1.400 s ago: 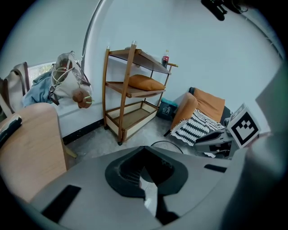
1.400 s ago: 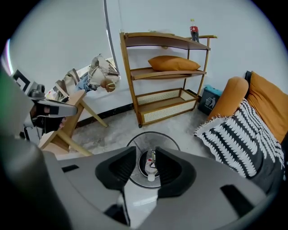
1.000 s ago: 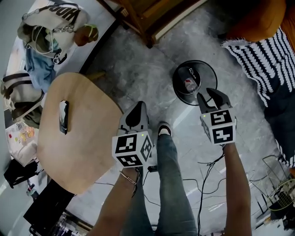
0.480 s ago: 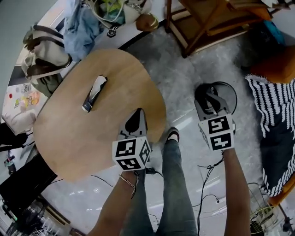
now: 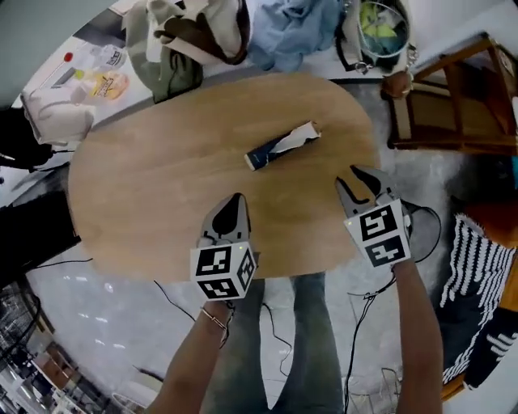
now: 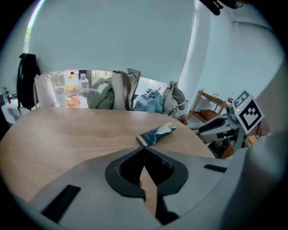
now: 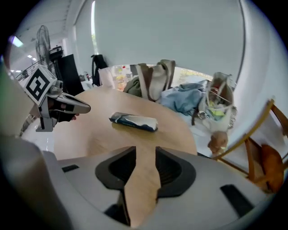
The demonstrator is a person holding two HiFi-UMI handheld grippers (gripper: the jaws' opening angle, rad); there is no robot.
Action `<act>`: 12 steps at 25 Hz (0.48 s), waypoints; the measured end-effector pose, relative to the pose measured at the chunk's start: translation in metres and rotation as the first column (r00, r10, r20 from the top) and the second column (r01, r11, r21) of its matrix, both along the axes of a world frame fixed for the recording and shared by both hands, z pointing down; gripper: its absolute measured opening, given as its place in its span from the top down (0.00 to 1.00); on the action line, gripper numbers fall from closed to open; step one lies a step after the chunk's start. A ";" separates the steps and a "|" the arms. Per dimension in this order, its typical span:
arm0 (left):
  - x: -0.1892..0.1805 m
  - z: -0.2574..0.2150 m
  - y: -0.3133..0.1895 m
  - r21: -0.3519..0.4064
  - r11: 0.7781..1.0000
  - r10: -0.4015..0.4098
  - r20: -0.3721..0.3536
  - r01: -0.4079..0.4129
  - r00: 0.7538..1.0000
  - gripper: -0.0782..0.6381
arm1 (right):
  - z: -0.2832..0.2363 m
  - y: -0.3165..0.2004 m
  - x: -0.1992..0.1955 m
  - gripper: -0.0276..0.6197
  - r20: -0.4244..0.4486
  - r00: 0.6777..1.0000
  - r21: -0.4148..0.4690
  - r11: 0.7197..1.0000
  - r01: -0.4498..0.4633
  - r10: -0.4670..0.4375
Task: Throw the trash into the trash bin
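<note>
A crumpled dark blue and white wrapper [image 5: 282, 145] lies on the oval wooden table [image 5: 146, 178], toward its far right part. My left gripper [image 5: 235, 199] hangs over the table's near edge, its jaws shut with nothing between them, a good way short of the wrapper. My right gripper [image 5: 357, 181] is over the table's right edge, open and empty, to the right of the wrapper and nearer to me. The left gripper view has the wrapper [image 6: 156, 134] just beyond the closed tips [image 6: 144, 148]. From the right gripper [image 7: 145, 150] the wrapper [image 7: 134, 121] lies ahead. No trash bin is in view.
Bags [image 5: 190, 36], a blue cloth [image 5: 295, 32] and a mesh bag [image 5: 380, 24] crowd the floor beyond the table's far edge. A wooden chair [image 5: 453, 105] stands at the right, a striped cushion [image 5: 477, 259] below it. Cables [image 5: 368, 291] trail over the glossy floor by the person's legs.
The view has swung from the black bin on the floor to the table. Both grippers have moved over the table's near side, and the bin has left the picture.
</note>
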State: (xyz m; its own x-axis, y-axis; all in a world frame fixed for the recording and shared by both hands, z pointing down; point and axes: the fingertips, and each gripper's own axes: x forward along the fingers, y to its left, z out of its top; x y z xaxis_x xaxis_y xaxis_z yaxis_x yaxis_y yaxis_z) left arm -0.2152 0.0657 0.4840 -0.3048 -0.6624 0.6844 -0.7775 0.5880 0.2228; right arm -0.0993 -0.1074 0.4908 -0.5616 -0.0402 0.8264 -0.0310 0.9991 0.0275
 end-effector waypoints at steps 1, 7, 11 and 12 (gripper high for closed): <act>-0.014 0.001 0.013 -0.002 1.000 -0.030 0.001 0.030 1.000 0.88 | -0.001 0.009 -0.018 0.74 -0.005 0.999 0.005 0.999 0.043 -0.042; -0.070 0.004 0.077 0.001 0.982 -0.188 -0.012 0.188 0.982 0.88 | 0.004 0.055 -0.095 0.74 -0.063 0.966 0.022 0.967 0.254 -0.253; -0.080 0.008 0.097 0.013 0.969 -0.245 -0.026 0.246 0.969 0.88 | 0.017 0.069 -0.115 0.73 -0.149 0.904 0.050 0.910 0.411 -0.400; -0.082 0.010 0.101 0.015 0.967 -0.252 -0.028 0.253 0.967 0.88 | 0.020 0.071 -0.117 0.73 -0.169 0.888 0.059 0.895 0.442 -0.427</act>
State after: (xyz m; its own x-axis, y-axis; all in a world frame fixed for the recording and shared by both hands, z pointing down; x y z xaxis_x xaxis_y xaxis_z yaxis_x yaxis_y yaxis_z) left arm -0.2977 0.1671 0.4938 -0.4461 -0.5788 0.6826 -0.5982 0.7602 0.2536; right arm -0.2159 -0.0367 0.5111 -0.4120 0.0988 0.9058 0.4171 0.9043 0.0911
